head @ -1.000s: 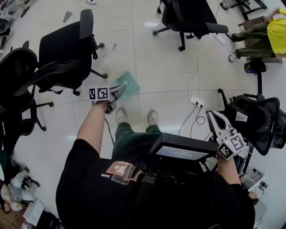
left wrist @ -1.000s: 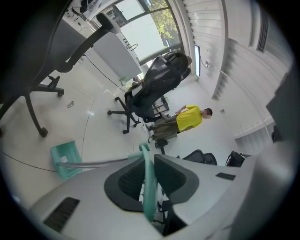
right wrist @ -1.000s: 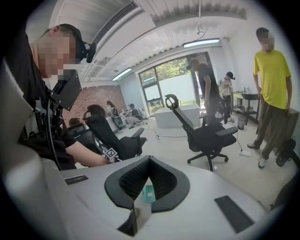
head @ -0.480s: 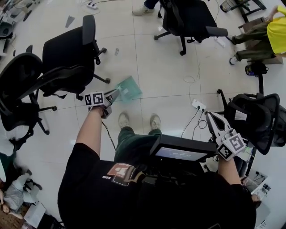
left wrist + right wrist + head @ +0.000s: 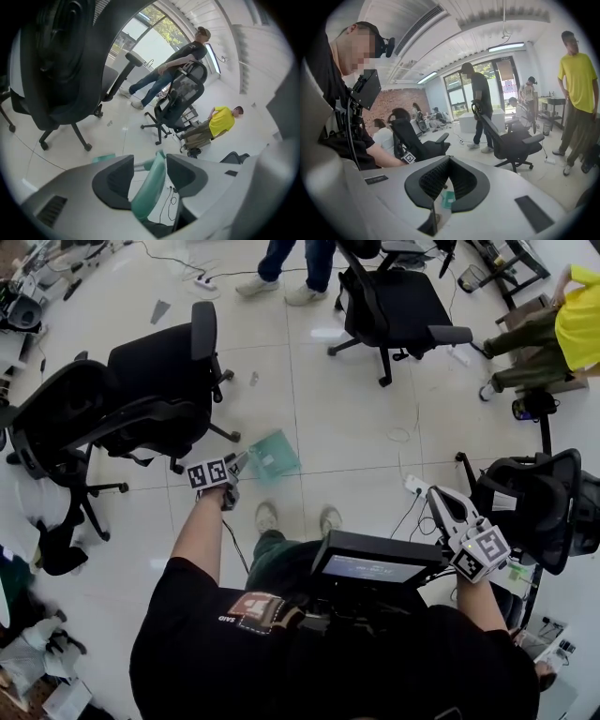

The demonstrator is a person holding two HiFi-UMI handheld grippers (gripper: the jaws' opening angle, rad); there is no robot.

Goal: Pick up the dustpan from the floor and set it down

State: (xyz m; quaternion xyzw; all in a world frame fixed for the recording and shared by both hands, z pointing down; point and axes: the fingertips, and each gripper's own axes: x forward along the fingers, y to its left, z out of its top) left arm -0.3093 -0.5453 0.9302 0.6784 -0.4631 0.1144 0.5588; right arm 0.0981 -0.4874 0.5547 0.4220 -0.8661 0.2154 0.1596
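- The left gripper [image 5: 236,463] is reaching down ahead of the person's shoes [image 5: 267,517]. Its jaws have just been opening and are standing apart.
- The green dustpan [image 5: 272,456] is sitting low over the white floor [image 5: 347,418], just past that gripper's tips. I cannot tell whether it is resting on the tiles.
- Its handle [image 5: 149,187] is running between the open jaws, lying nearer one pad with a gap showing at the other.
- The right gripper [image 5: 439,501] is hanging well apart from the dustpan at the person's right side. Its fingers are meeting at the tips with nothing between them.
- The nearest chair [image 5: 159,371] is crowding the dustpan's left side, with its wheeled base close by.
- A second chair [image 5: 56,418] is standing further left.
- A far chair [image 5: 398,292] is standing beyond the dustpan, and a person's legs [image 5: 292,263] are showing beside it.
- A power strip [image 5: 413,486] with trailing cables is lying between the shoes and the right-hand chair [image 5: 534,493].
- A person in yellow [image 5: 579,320] is sitting at the far right.
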